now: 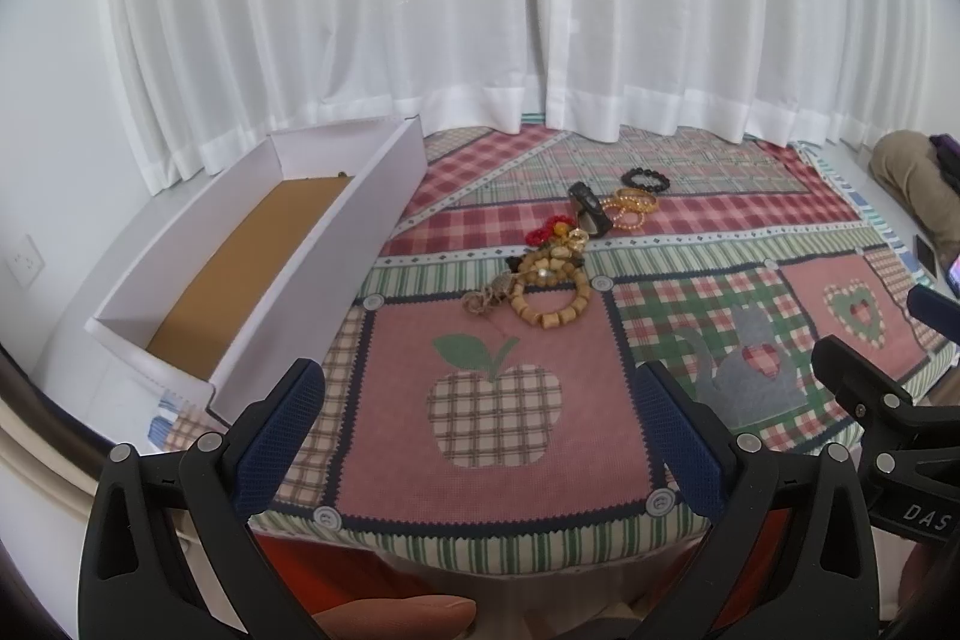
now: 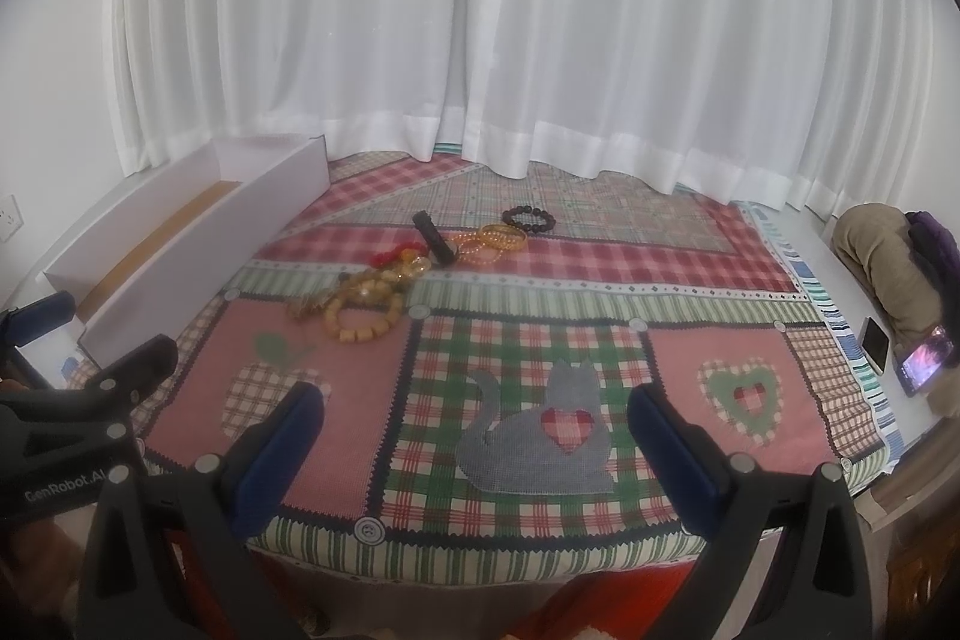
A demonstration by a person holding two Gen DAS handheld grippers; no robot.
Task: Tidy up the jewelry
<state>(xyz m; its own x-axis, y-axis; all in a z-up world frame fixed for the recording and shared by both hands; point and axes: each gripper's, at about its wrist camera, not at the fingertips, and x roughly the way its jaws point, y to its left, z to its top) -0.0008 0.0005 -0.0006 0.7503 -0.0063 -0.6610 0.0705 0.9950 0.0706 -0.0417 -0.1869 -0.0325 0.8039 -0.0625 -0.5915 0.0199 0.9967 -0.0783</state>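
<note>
Both the left gripper (image 1: 480,421) and right gripper (image 2: 477,445) hover spread and empty, ready to pick, while the jewelry (image 1: 549,280) lies heaped at twelve o'clock, the box (image 1: 336,244) at ten.

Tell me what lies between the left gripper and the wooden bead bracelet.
Only bare quilt: the apple patch separates the left gripper from the wooden bead bracelet, seen in the left wrist view.
</note>
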